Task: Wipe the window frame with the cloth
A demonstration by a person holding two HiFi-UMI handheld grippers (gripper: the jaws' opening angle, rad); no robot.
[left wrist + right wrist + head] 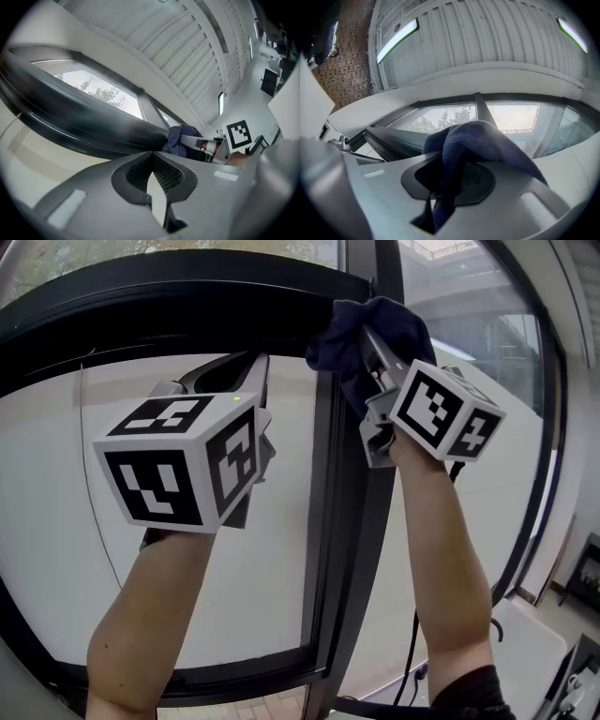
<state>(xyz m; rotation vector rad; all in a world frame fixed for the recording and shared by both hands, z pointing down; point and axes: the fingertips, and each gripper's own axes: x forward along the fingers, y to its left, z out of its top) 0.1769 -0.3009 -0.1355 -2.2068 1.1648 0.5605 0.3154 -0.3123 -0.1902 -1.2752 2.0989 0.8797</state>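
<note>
While the right tool (368, 341) grips the dark blue cloth (396, 320) at the window frame (328, 521), left tool (251, 362) closed, empty.

The cloth (394, 320), in the right gripper (454, 171), sits at the window frame (328, 521) upright, the left gripper (253, 367) to its left.

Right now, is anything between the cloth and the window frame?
Nothing visible. The right gripper holds the cloth up against the window frame, at the top of its upright bar; the left gripper, shut and empty, is off to the left.
</note>
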